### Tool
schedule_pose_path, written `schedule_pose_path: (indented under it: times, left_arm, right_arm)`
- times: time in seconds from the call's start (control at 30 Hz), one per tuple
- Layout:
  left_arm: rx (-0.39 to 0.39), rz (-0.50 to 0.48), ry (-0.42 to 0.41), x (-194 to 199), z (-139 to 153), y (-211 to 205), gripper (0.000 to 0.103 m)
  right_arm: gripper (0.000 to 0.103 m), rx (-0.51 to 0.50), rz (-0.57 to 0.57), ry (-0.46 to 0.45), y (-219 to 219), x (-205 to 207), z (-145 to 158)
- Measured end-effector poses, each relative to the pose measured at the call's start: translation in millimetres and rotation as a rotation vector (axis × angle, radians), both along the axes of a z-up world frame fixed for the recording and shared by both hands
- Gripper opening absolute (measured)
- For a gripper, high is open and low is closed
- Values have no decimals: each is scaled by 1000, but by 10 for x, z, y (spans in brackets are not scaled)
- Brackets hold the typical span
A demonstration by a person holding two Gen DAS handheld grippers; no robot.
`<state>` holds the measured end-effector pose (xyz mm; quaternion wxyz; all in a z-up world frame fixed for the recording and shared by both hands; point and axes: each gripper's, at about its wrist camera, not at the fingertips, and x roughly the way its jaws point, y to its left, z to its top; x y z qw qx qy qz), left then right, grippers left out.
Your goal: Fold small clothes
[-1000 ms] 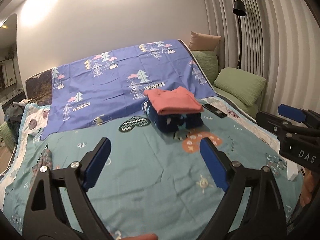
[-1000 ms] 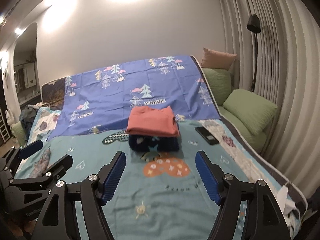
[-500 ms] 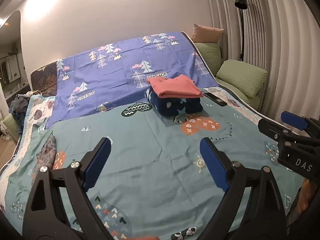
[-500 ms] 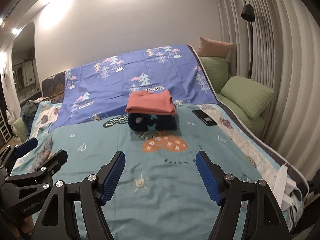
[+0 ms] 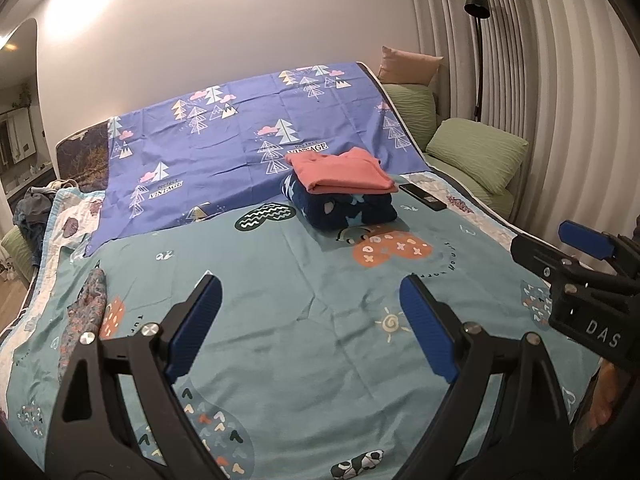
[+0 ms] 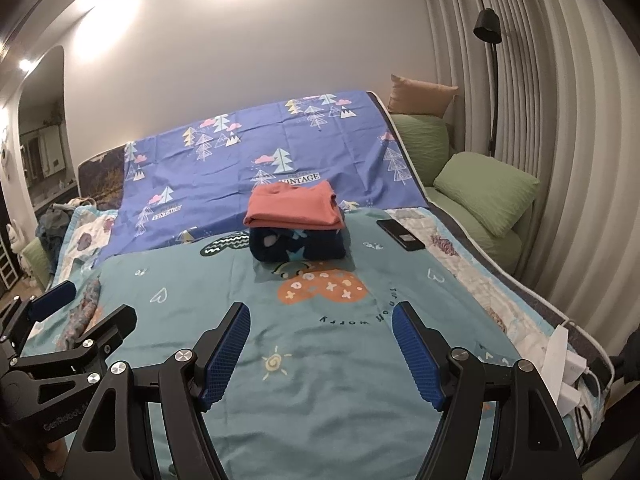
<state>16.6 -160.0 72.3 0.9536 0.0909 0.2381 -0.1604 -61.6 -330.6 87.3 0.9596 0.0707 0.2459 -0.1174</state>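
Left wrist view — two folded garments (image 5: 344, 190) stacked; left claw (image 5: 310, 300) and right claw (image 6: 320, 324) spread, empty.

Home bedroom, bed (image 5: 280, 320) with patterned sheets, green pillows (image 5: 476, 152), floor lamp (image 5: 478, 40)

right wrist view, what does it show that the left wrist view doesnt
Only the right wrist view shows the white charger and cables at the bed's right edge. Only the left wrist view shows the heart-print patch near the bed's front edge. Both share the folded coral garment stacked on the folded navy one, the black phone, the green pillow and both tools.
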Motion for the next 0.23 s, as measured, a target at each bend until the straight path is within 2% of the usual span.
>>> schedule_pose_path:
  times: [0.23]
  left_arm:
    - [-8, 4, 6, 17, 2, 33, 91]
  right_arm:
    - [76, -1, 4, -3, 21, -11, 3]
